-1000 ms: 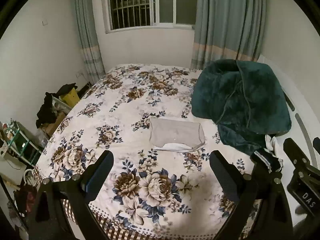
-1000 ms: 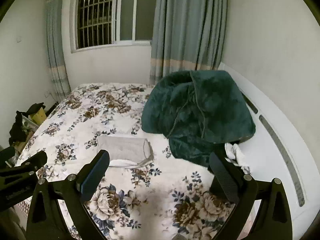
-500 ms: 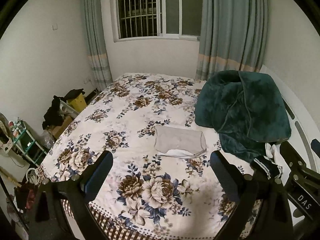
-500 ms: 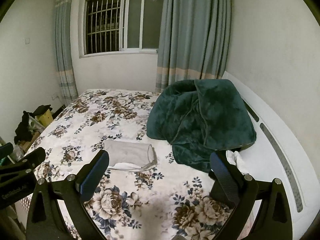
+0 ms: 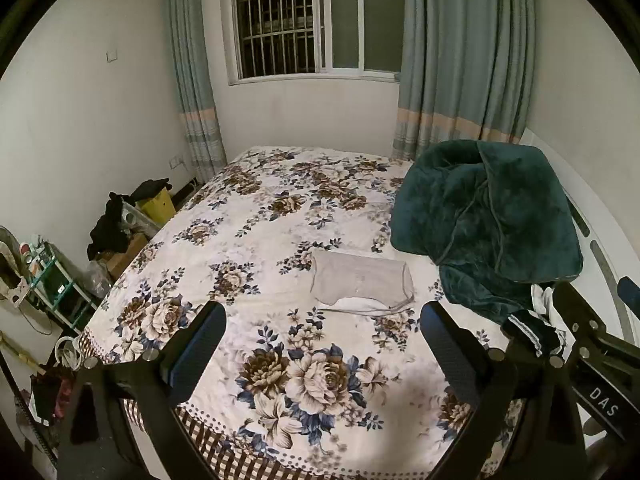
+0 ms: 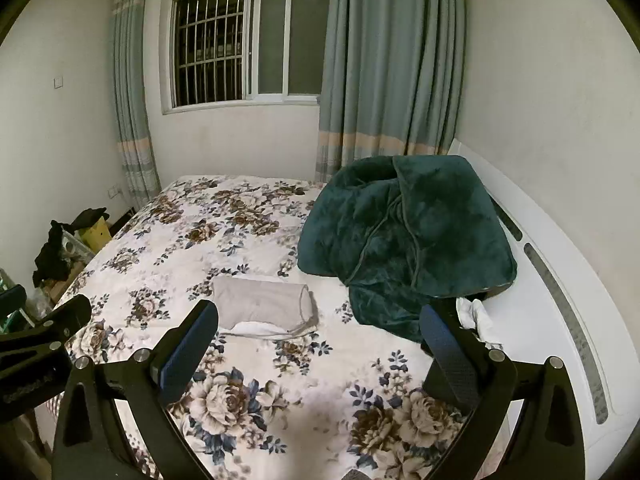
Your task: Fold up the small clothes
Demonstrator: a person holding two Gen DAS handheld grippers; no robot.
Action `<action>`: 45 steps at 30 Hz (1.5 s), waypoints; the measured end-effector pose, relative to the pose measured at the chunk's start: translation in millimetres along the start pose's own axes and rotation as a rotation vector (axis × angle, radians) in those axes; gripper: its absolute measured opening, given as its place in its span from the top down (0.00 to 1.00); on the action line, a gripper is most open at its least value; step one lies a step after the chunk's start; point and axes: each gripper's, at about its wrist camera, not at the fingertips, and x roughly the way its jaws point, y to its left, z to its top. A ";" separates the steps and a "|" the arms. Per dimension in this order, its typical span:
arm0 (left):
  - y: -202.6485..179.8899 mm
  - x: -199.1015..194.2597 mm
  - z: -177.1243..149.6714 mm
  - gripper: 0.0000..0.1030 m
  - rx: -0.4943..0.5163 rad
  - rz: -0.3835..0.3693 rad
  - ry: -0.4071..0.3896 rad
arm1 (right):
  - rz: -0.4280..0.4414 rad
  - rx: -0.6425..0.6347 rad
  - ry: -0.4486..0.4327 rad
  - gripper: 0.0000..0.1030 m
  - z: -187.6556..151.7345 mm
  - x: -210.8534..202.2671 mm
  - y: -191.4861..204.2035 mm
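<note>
Dim, yellowish indoor light is falling from above while the window [image 5: 316, 20] is showing dark, fisheye distortion is bending the edges, black vignetting is filling the corners, and fine detail is staying soft.

the left black two-finger gripper [image 5: 322, 344] has its jaws spread wide, nothing between the dark blue pads [image 5: 198, 350]. the right black two-finger gripper [image 6: 318, 344] is just as wide, its blue-padded fingers [image 6: 450, 354] also bare. both are held up off any surface, side by side and pointing the same way. each shows in the other's view: the right one's black frame at the right edge of the left wrist view, the left one's at the left edge of the right.
</note>
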 end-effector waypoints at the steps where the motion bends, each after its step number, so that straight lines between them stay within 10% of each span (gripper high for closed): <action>1: 0.0 -0.8 0.0 0.04 0.001 0.001 -0.001 | 0.000 0.000 -0.002 0.01 0.1 -0.9 -0.1; 45: -2.1 -13.4 0.3 0.04 0.004 0.014 -0.019 | 0.022 0.002 0.007 0.01 -1.0 -8.3 6.7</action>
